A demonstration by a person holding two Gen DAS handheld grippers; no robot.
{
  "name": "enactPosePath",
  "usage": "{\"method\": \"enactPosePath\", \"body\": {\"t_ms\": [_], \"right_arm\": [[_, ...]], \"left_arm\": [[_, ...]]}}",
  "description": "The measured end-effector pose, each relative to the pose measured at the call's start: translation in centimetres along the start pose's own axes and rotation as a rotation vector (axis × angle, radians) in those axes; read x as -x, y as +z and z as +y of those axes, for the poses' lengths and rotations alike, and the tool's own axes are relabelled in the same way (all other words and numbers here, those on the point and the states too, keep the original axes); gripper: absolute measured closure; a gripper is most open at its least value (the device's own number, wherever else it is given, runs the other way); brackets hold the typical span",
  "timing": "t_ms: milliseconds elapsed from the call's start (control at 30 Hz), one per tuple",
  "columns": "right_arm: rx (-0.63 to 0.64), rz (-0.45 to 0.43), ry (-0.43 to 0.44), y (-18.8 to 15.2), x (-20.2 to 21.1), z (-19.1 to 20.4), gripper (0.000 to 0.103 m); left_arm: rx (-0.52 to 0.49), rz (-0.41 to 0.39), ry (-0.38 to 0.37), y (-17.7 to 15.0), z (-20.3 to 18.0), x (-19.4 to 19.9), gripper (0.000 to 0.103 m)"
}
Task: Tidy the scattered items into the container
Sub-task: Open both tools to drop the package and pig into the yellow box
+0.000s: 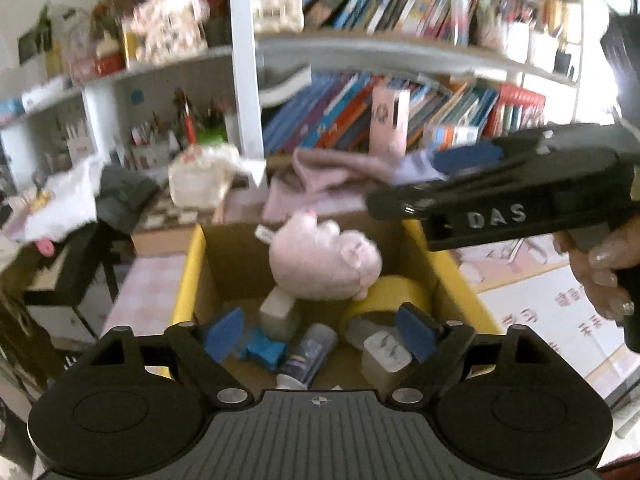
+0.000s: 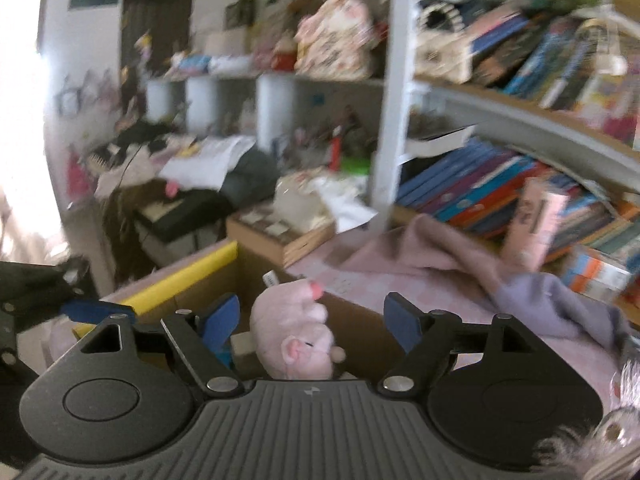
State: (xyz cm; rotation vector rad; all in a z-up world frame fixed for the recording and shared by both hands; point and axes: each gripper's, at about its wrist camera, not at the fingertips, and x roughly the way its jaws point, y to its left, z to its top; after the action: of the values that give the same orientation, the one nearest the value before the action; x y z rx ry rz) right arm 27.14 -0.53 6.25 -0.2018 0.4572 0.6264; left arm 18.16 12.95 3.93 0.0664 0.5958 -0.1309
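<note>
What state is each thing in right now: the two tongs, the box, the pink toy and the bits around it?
Left tongs: open, empty, above the box.
Right tongs: open, empty.
Cardboard box: open-topped, partly filled.
Pink plush toy: lying inside the box, released.
Yellow tape roll: in the box, beside the toy.
Tube: lying in the box.

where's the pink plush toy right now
The pink plush toy lies inside the cardboard box, toward its far side in the left wrist view, resting against the yellow tape roll and above the small bottles.
</note>
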Motion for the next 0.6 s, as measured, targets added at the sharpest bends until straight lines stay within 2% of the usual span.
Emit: {"method": "enactPosePath", "body": {"t_ms": [167, 400, 600], "right_arm": [[-0.034, -0.046, -0.087, -1.1, 5.5, 0.6, 0.025], [-0.082, -0.090, -0.189, -4.0, 13.0, 2.2, 0.022], [-0.123, -0.011, -0.264, -8.4, 17.0, 3.7, 0.021]], "left_arm": [[0.023, -0.088, -0.005, -1.0, -0.1, 5.1, 0.011], [0.050, -0.132, -0.012, -3.3, -0.9, 10.0, 0.007], [0.075, -0.099, -0.050, -6.1, -2.1, 11.6, 0.005]]}}
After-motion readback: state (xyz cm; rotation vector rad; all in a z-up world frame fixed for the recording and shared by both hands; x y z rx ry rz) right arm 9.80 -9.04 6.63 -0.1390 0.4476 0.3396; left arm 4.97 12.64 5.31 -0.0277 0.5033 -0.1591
